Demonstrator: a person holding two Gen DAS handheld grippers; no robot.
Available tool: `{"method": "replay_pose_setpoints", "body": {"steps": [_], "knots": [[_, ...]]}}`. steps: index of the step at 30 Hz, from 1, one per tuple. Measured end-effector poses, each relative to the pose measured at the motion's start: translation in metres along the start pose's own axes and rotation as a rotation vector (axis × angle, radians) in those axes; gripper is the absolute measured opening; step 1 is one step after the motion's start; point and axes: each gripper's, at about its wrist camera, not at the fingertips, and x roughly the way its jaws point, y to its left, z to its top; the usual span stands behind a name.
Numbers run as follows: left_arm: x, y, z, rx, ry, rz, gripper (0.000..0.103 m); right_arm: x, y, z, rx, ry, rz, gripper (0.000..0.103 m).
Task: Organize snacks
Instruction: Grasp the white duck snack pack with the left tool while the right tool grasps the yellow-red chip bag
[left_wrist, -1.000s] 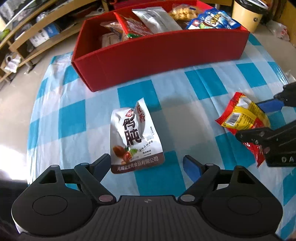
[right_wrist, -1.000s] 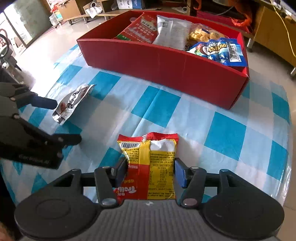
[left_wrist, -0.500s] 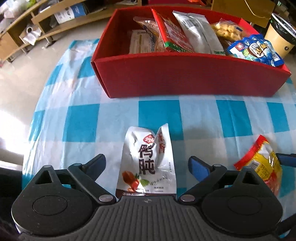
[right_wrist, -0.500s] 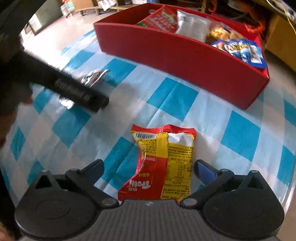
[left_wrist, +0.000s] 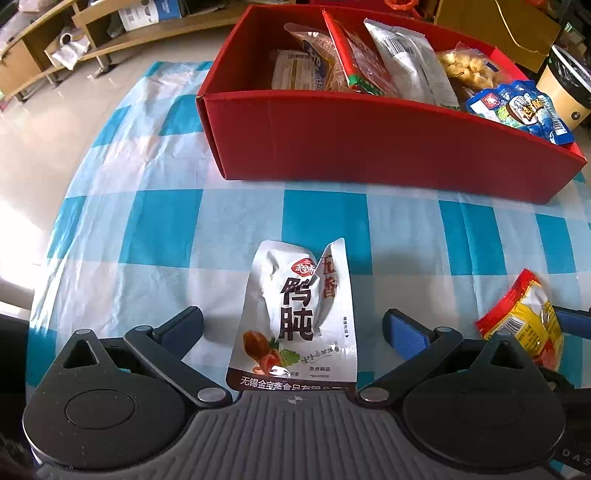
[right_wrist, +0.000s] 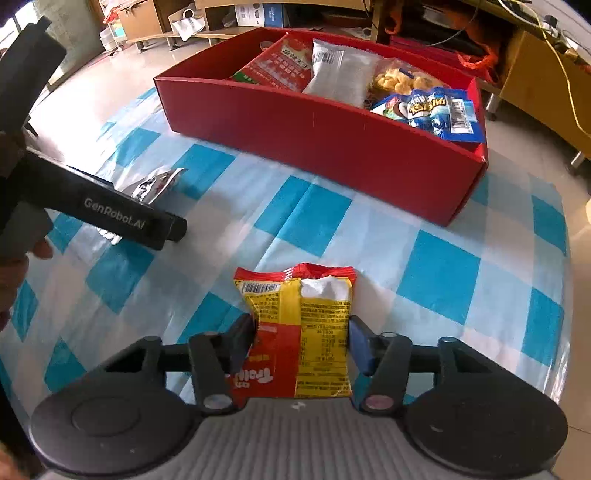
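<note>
Snacks mostly in red box (left_wrist: 369, 147) at far end of worktop (left_wrist: 166, 229) under blue-and-white checked cloth; two packets outside it. White pouch (left_wrist: 295, 314) with dark characters, flat on cloth, lengthwise between fingers of left tongs (left_wrist: 293, 326). Left tongs spread wide, just been opening; dark finger (left_wrist: 181, 326) and blue-padded finger (left_wrist: 404, 332) both clear of pouch, cloth showing on each side. Red-and-yellow packet (right_wrist: 299, 332) lying to the right of pouch, well short of box. Right tongs (right_wrist: 301, 343) pinching that packet across its lower half, jaws just been closing; both pads pressed into its sides, wrapper buckled slightly between them (barcode end pointing toward box). Same packet at right edge of left view (left_wrist: 524, 317), a blue pad touching its far side.

Box contents, left wrist view: tan wrapped item (left_wrist: 295, 70) at left, red packet (left_wrist: 362, 59) leaning on divider, silver-white bag (left_wrist: 410, 66), clear bag of pale yellow puffs (left_wrist: 469, 66), blue packet (left_wrist: 521, 110) draped over near right rim. From right wrist view, black body of left tool (right_wrist: 110, 214) reaching in from left over pouch (right_wrist: 159, 182), a hand (right_wrist: 22, 254) on its grip. Wooden shelving (left_wrist: 44, 48) and floor beyond worktop; round bin (left_wrist: 565, 85) past box's right end.
</note>
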Motion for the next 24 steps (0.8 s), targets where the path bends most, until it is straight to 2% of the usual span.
{"method": "replay_pose_setpoints", "body": {"steps": [5,7,9,11,15,24], "knots": [[-0.005,-0.005,-0.003,-0.02,0.003,0.005,0.101,0.001,0.006,0.002,-0.018,-0.004,-0.003,0.05],[-0.012,-0.01,-0.003,-0.009,-0.002,-0.004,0.089,0.001,0.004,0.002,-0.005,-0.005,0.005,0.049],[-0.02,-0.014,-0.004,0.005,-0.009,-0.02,0.067,0.0,0.003,0.0,-0.002,-0.006,0.005,0.049],[-0.023,-0.016,-0.007,-0.001,0.006,-0.035,0.067,0.0,0.003,-0.001,0.002,-0.006,0.007,0.049],[-0.027,-0.021,-0.016,0.014,0.004,-0.007,0.066,-0.004,0.002,-0.003,0.008,-0.008,0.02,0.048],[-0.045,-0.033,-0.044,0.016,0.011,-0.01,0.065,-0.032,0.001,-0.005,0.037,-0.079,0.026,0.047]]}}
